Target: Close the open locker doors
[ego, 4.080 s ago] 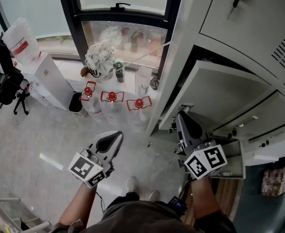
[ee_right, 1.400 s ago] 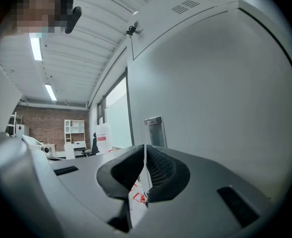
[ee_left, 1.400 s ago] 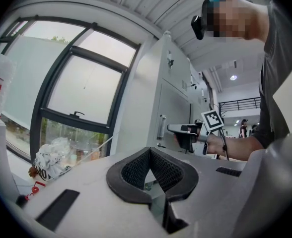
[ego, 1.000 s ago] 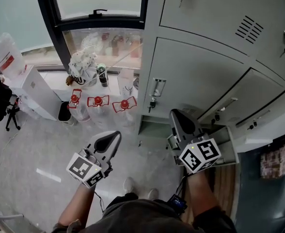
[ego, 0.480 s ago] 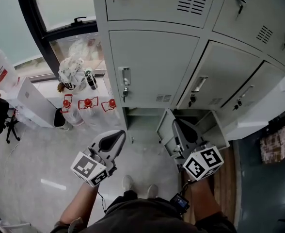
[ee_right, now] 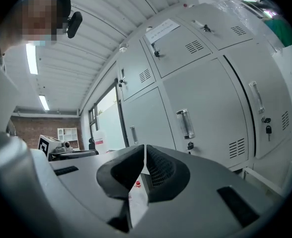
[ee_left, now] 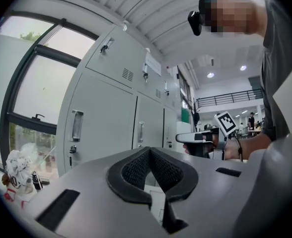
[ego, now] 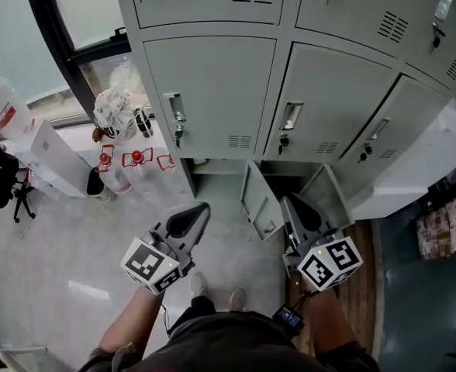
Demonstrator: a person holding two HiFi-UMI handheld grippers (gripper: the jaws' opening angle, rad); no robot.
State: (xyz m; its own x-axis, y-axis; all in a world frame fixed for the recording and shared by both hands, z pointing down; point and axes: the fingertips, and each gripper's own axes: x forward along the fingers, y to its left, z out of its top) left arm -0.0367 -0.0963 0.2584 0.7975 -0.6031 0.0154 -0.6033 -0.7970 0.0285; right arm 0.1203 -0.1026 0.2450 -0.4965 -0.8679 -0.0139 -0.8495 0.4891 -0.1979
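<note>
Left tongs together, empty. Right tongs together, empty, between 2 open bottom-row doors: left door, right door. Risk: tip slips off a thin door edge, or a hard shove bounces it back open.

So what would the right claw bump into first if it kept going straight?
Most likely a shut locker door, near the seam between two. Nothing shows between it and the right claw. The open low doors seem to sit below that line.
</note>
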